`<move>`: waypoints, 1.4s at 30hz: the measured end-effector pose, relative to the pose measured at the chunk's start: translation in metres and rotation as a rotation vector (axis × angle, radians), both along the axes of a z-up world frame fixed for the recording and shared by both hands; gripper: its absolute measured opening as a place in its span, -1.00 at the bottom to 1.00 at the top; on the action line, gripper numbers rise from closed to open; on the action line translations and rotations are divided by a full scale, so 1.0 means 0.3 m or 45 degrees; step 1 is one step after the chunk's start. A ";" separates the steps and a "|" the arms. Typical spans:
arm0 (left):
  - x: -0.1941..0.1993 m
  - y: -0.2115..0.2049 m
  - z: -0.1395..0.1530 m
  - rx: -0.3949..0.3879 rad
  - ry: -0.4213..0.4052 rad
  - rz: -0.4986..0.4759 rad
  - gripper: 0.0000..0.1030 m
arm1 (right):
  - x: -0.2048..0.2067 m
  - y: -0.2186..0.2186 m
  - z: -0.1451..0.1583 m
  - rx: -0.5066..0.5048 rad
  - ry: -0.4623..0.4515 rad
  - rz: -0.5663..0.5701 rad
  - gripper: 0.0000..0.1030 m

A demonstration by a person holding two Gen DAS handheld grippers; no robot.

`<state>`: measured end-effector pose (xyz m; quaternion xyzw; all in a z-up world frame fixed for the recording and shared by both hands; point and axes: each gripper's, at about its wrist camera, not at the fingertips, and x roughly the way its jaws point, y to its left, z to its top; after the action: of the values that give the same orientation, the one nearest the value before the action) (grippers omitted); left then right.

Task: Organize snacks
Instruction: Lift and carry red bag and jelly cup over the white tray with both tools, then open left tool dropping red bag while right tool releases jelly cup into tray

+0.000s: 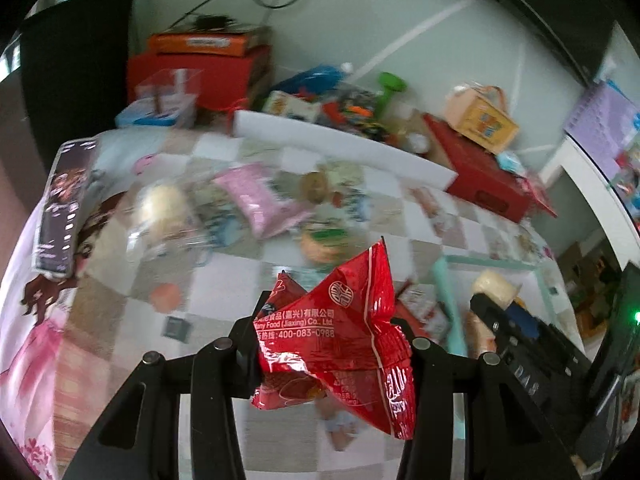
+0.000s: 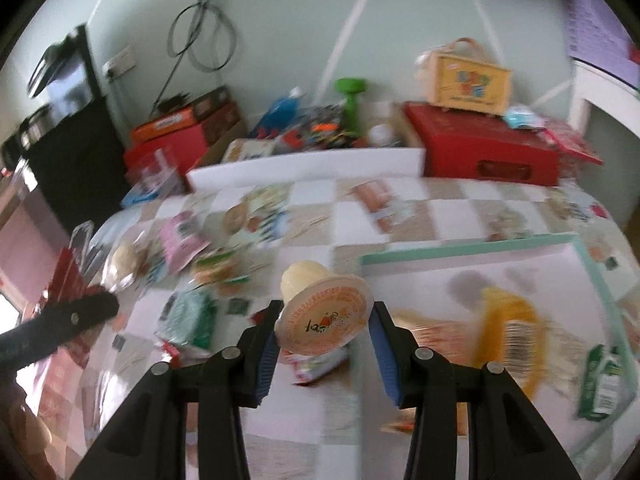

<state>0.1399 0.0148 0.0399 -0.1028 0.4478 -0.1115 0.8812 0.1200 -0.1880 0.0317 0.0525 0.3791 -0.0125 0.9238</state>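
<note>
While the crinkled red foil snack packet (image 1: 344, 336) sits pinched between the black fingers of the left tongs (image 1: 332, 344) at the lower centre of the left wrist view, it hangs clear above the checked cloth surface (image 1: 224, 280). At the centre of the right wrist view, the right tongs (image 2: 322, 330) grip a pale yellow plastic jelly cup (image 2: 320, 312) by its orange-printed lid rim, the blue pads pressing it from both sides, tilted with the lid toward the camera. To its right lies a mint-rimmed white tray (image 2: 472, 246) holding a blurred yellow packet (image 2: 508, 332) and a green carton (image 2: 604, 384). Further left on the cloth, a pink packet (image 1: 260, 200) and other wrapped snacks lie scattered. At the upper right stands a red box (image 2: 480, 148).
</note>
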 end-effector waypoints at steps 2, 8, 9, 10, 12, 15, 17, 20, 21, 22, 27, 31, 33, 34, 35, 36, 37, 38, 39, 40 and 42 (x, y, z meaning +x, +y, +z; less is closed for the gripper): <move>-0.007 -0.057 0.007 -0.001 -0.013 -0.056 -0.09 | -0.019 -0.056 0.022 -0.007 -0.020 -0.057 -0.11; -0.033 -0.225 0.022 0.018 -0.049 -0.216 -0.09 | -0.079 -0.244 0.074 0.002 -0.048 -0.249 -0.11; -0.037 -0.249 0.021 0.024 -0.053 -0.235 -0.09 | -0.089 -0.271 0.079 0.010 -0.050 -0.274 -0.11; -0.040 -0.278 0.019 0.031 -0.058 -0.264 -0.09 | -0.097 -0.303 0.083 0.019 -0.050 -0.302 -0.11; -0.046 -0.329 0.012 0.049 -0.062 -0.314 -0.09 | -0.113 -0.356 0.088 0.033 -0.049 -0.356 -0.11; -0.044 -0.391 -0.012 0.079 -0.051 -0.365 -0.09 | -0.128 -0.429 0.082 0.056 -0.040 -0.426 -0.11; -0.035 -0.428 -0.035 0.089 -0.033 -0.392 -0.09 | -0.133 -0.473 0.073 0.062 -0.029 -0.461 -0.11; -0.024 -0.467 -0.061 0.105 -0.012 -0.418 -0.09 | -0.128 -0.512 0.055 0.044 -0.007 -0.496 -0.11; -0.021 -0.480 -0.069 0.112 -0.006 -0.421 -0.09 | -0.120 -0.521 0.045 0.042 0.002 -0.502 -0.11; -0.016 -0.491 -0.077 0.120 0.002 -0.426 -0.09 | -0.116 -0.532 0.037 0.044 0.010 -0.509 -0.11; 0.003 -0.557 -0.085 0.147 0.004 -0.455 -0.09 | -0.102 -0.580 -0.001 0.099 0.043 -0.527 -0.11; 0.006 -0.613 -0.073 0.150 -0.022 -0.490 -0.09 | -0.100 -0.600 -0.025 0.132 0.069 -0.544 -0.11; 0.007 -0.639 -0.070 0.147 -0.033 -0.505 -0.09 | -0.099 -0.609 -0.033 0.150 0.081 -0.554 -0.11; 0.008 -0.653 -0.070 0.147 -0.039 -0.511 -0.08 | -0.099 -0.614 -0.037 0.157 0.087 -0.561 -0.11; 0.008 -0.666 -0.070 0.146 -0.042 -0.516 -0.08 | -0.099 -0.619 -0.041 0.164 0.094 -0.567 -0.11; 0.008 -0.677 -0.070 0.146 -0.045 -0.523 -0.08 | -0.101 -0.622 -0.043 0.169 0.097 -0.573 -0.11; 0.007 -0.689 -0.070 0.145 -0.049 -0.533 -0.08 | -0.104 -0.629 -0.046 0.178 0.102 -0.584 -0.11; 0.004 -0.706 -0.072 0.147 -0.052 -0.549 -0.08 | -0.108 -0.637 -0.049 0.188 0.107 -0.595 -0.10; 0.003 -0.719 -0.075 0.150 -0.053 -0.558 -0.08 | -0.111 -0.645 -0.052 0.196 0.110 -0.606 -0.10; 0.002 -0.734 -0.079 0.153 -0.053 -0.567 -0.08 | -0.114 -0.651 -0.054 0.203 0.113 -0.616 -0.10; 0.000 -0.756 -0.085 0.149 -0.055 -0.578 -0.08 | -0.122 -0.666 -0.061 0.215 0.123 -0.640 -0.10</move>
<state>0.1397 -0.2121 0.0146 0.0544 0.4461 -0.2828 0.8474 0.0835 -0.3877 0.0133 0.2212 0.3977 -0.2124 0.8648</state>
